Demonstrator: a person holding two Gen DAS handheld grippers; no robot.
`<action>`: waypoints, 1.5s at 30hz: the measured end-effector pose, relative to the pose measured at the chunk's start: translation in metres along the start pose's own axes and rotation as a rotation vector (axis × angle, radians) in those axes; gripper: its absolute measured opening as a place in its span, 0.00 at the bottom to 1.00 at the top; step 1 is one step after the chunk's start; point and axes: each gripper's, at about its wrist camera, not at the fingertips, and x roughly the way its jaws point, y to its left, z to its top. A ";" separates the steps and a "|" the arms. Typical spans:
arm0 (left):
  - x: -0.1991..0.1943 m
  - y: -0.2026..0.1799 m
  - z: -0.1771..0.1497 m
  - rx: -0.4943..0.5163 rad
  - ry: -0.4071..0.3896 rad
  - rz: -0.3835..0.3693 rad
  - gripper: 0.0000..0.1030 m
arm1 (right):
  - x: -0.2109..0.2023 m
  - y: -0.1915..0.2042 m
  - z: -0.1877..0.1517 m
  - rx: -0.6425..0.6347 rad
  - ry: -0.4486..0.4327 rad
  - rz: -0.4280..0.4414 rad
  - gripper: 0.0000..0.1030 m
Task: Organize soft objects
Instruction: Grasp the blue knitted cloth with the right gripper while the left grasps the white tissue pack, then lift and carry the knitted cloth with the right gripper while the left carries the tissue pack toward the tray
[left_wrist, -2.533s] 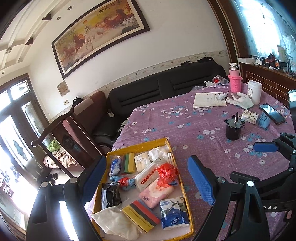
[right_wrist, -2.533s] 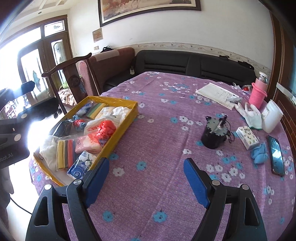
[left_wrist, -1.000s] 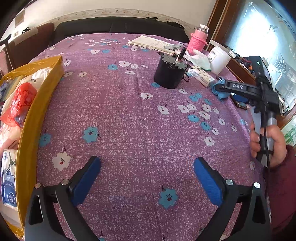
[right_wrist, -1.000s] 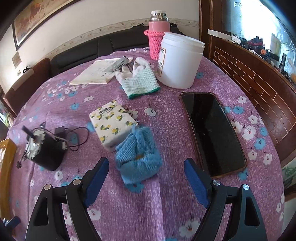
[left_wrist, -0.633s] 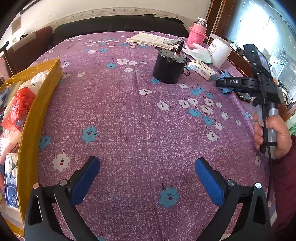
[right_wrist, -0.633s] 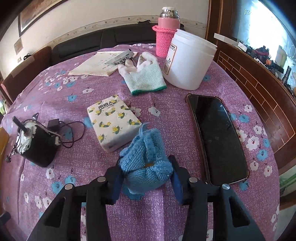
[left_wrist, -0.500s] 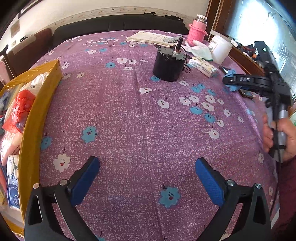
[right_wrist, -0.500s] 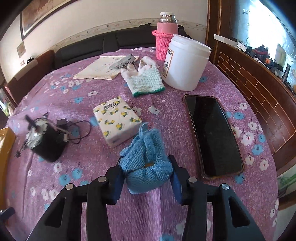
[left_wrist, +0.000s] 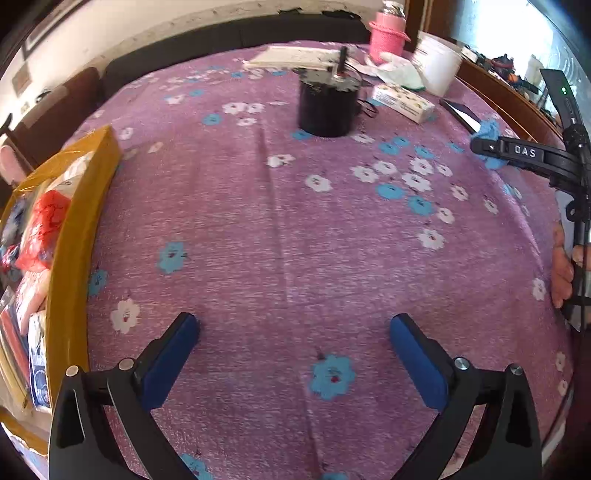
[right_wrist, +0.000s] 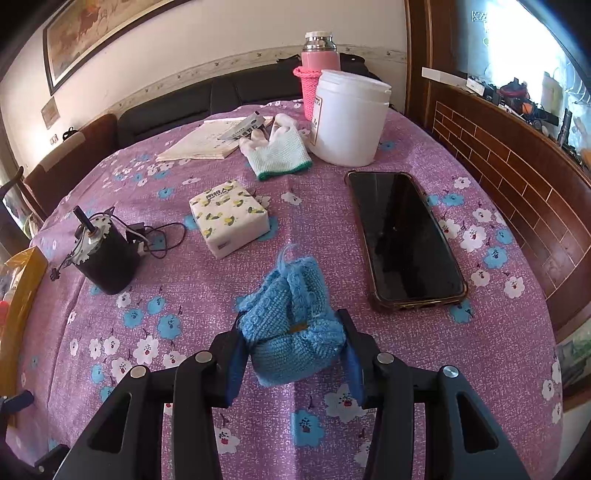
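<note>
In the right wrist view my right gripper (right_wrist: 292, 349) is shut on a blue knitted piece (right_wrist: 291, 317), which it holds just above the purple flowered tablecloth (right_wrist: 207, 332). The left wrist view shows the same blue knit (left_wrist: 489, 130) at the far right, behind the right gripper's black arm. My left gripper (left_wrist: 295, 345) stands open over bare cloth with nothing between its blue pads. At the left edge sits a yellow tray (left_wrist: 79, 221) filled with several soft packs, a red mesh bundle (left_wrist: 46, 221) among them.
A tissue pack (right_wrist: 229, 218), a white work glove (right_wrist: 277, 151), a phone (right_wrist: 402, 236), a white jar (right_wrist: 349, 122), a pink flask (right_wrist: 317, 66), papers (right_wrist: 207, 142) and a black motor with a cable (right_wrist: 105, 254) lie on the table. A wooden ledge runs along the right.
My right gripper closed on the blue knit and lifted it back from the tissue pack. The left gripper stayed open and nearly still, tilting slightly.
</note>
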 end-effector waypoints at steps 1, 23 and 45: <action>-0.003 -0.005 0.007 0.009 0.004 -0.049 0.94 | -0.002 0.000 0.000 -0.005 -0.008 -0.004 0.47; 0.045 -0.129 0.224 0.116 -0.059 -0.086 0.92 | -0.010 -0.016 0.005 0.036 -0.006 -0.033 0.47; 0.112 -0.143 0.232 0.062 0.012 -0.059 0.63 | 0.007 -0.024 0.007 0.079 0.030 -0.010 0.59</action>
